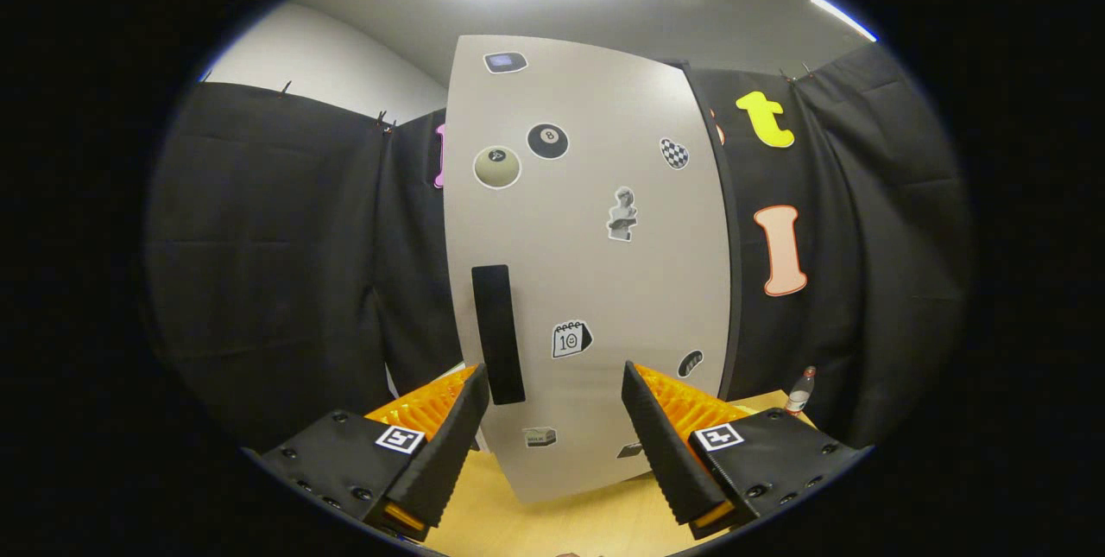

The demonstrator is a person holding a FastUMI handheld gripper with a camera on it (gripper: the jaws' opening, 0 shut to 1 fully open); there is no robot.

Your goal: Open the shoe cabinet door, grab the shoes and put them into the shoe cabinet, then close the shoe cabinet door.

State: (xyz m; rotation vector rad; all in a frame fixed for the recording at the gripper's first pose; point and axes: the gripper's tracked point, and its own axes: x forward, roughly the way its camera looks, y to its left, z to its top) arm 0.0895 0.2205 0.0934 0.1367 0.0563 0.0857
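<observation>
Fingers of the gripper [555, 419] spread wide apart with nothing between them, pointing at a tall pale shoe cabinet door [596, 281] standing upright on a light wooden table [552, 522], just beyond the fingertips. Going left to right: dark cloth wall, then the door's left edge, where a slim black vertical handle [498, 334] sits just above the left finger [445, 445]. Small stickers dot the door face, among them two billiard balls [522, 155] near the top. Past the right finger [665, 445] and the door's right edge, a small bottle [800, 391] stands on the table against the cloth. No shoes can be seen. The door looks like a stiff, light, smooth panel; the flat face would slip, so the handle seems the sensible place to grip and pull
</observation>
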